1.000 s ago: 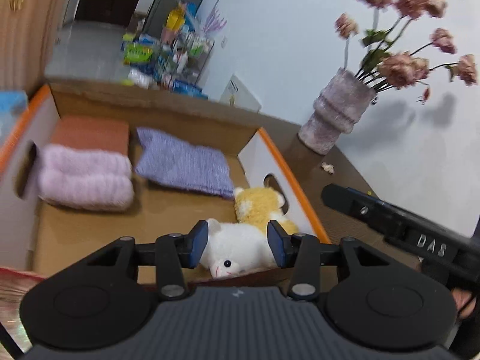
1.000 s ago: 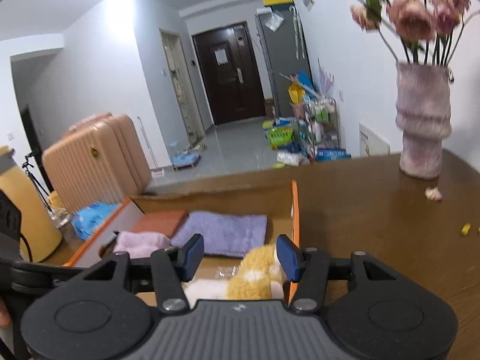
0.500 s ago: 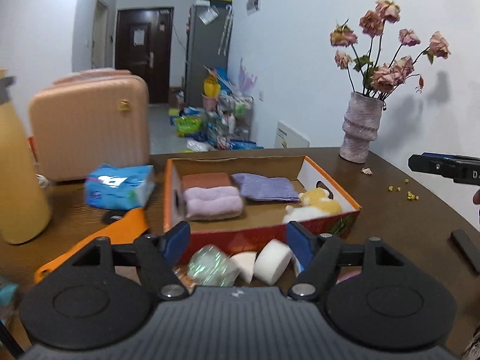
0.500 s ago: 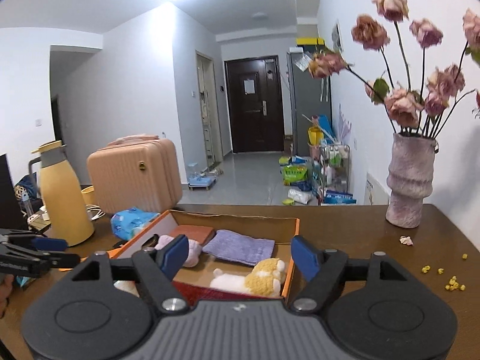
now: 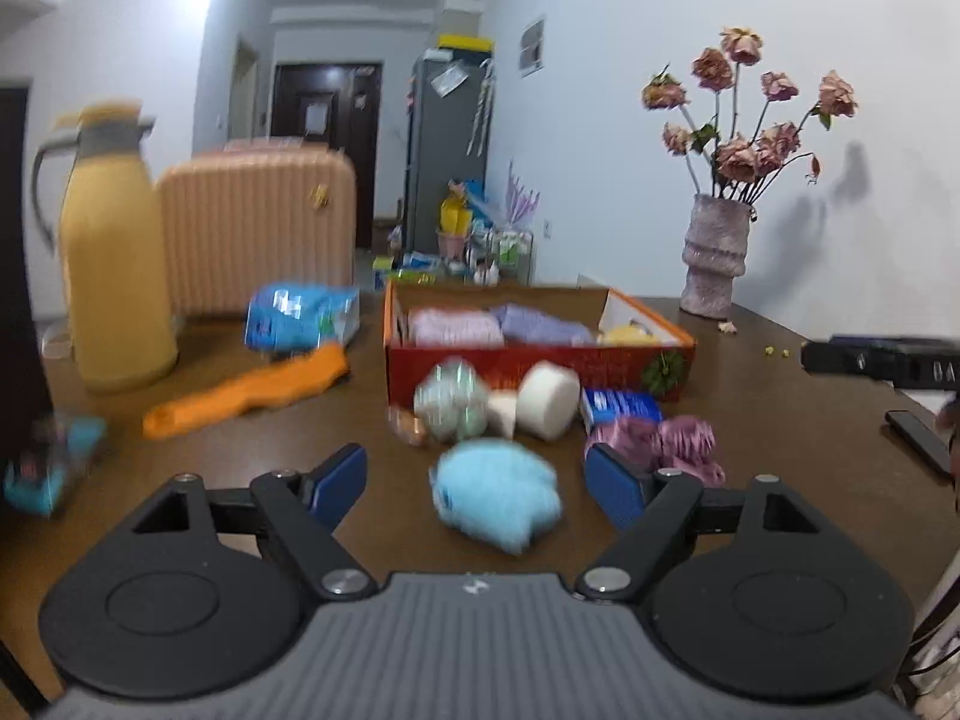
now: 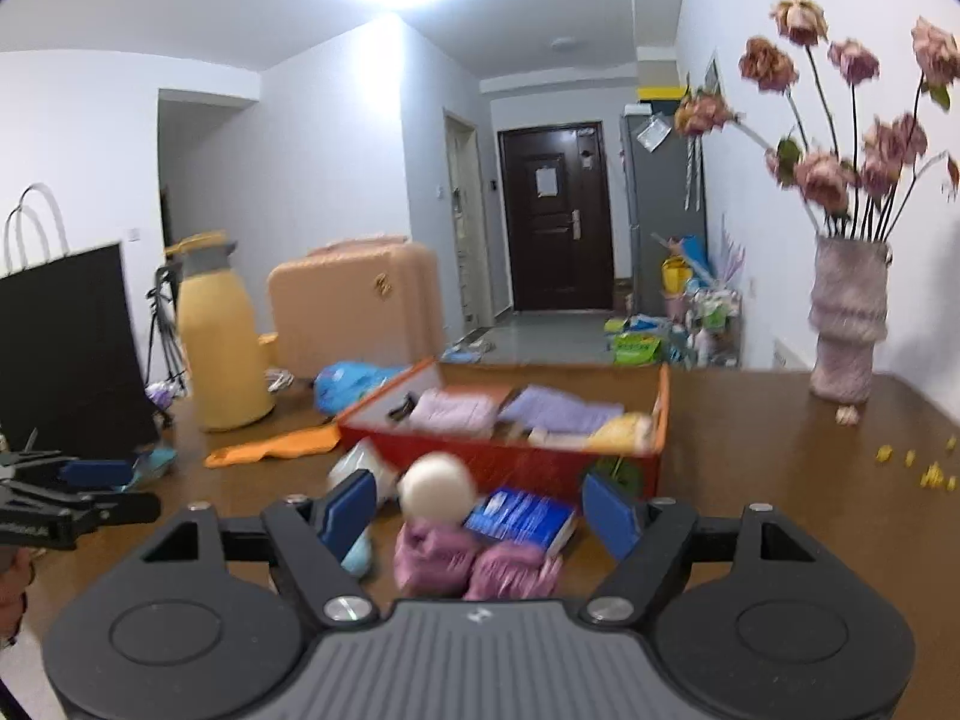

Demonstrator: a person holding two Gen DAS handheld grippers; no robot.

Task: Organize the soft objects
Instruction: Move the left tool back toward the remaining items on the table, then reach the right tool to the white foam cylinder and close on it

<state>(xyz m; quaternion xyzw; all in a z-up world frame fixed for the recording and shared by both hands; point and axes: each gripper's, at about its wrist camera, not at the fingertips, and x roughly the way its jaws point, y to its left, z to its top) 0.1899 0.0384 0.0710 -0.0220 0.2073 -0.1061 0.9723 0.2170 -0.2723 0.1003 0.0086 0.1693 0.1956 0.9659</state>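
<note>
Left gripper (image 5: 477, 480) jaws spread wide, holding nothing; blue fluffy ball (image 5: 497, 495) lies on table between the fingers, untouched. Right gripper (image 6: 480, 507) also wide open, empty; purple plush (image 6: 474, 558) sits at 6 o'clock of the red box (image 6: 510, 465).

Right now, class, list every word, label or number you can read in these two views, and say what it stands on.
"DA": white letters on the black body of the right gripper, cut off by the frame edge.
Blue packet in front of the box: print too blurred to read.
Blue tissue pack: blurred.
Door notice: too small to read.
</note>
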